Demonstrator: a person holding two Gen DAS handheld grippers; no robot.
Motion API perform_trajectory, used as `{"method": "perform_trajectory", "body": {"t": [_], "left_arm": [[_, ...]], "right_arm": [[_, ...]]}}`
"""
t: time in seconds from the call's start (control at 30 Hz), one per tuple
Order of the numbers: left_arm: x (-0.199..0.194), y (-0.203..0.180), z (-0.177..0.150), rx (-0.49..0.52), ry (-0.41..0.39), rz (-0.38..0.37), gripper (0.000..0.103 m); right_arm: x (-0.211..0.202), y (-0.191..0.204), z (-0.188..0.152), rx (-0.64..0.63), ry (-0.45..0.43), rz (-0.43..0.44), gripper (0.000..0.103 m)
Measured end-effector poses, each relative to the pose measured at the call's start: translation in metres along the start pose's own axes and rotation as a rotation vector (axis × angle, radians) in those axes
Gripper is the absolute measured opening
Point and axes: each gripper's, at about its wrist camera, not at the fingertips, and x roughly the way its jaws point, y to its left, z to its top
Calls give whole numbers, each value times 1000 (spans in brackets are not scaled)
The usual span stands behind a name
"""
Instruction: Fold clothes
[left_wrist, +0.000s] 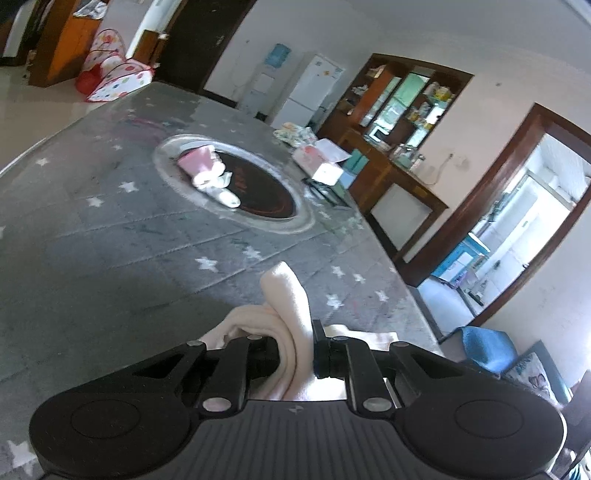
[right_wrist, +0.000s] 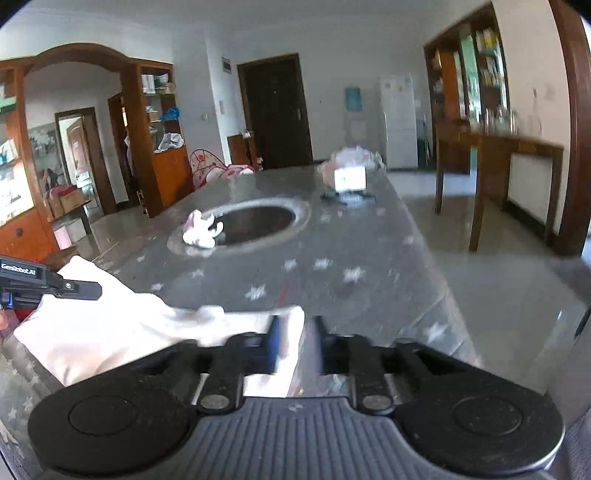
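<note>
The table (right_wrist: 369, 251), grey with white stars, fills both views, and the pale pink cloth (right_wrist: 110, 332) lies bunched at its near edge, partly hanging toward the person. The biggest risk I see is the cloth slumping back into a heap: the right gripper (right_wrist: 295, 332) has its jaws a little apart with a corner of the cloth between them, and no pad looks to be pressing on it, so that corner may drop and spoil the fold line. A second risk is uneven tension; the left gripper (left_wrist: 295, 343) is clamped narrow on a thick roll of the cloth, and if it pulls alone the fabric could drag crooked or slide off the table edge. A smaller hazard is the round sunken hotplate (right_wrist: 255, 221) in the middle of the table, where a small pink and white garment (right_wrist: 203, 230) rests on the rim; cloth swept forward could snag it or push it in. The right wrist view alone shows how far the cloth spreads, and shows the left gripper from the side, pinching the cloth's far corner. The left wrist view alone shows the grip up close, the fabric doubled between the fingers, as well as the tissue box (left_wrist: 317, 162) and the open doorway at right. The right view is blurred, so the contact there is uncertain.
</note>
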Motion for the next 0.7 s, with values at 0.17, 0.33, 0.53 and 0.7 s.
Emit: {"method": "perform_trajectory", "body": {"t": [0.17, 0.33, 0.53, 0.7], "left_arm": [[3, 12, -3, -18, 14, 26, 15], [6, 18, -4, -20, 22, 34, 15], [11, 20, -5, -16, 37, 48, 15], [9, 15, -4, 1, 34, 42, 15]], "right_arm": [[26, -4, -14, 70, 48, 38, 36], [44, -10, -25, 119, 88, 59, 45], [48, -3, -28, 114, 100, 97, 21], [39, 9, -24, 61, 82, 95, 9]]}}
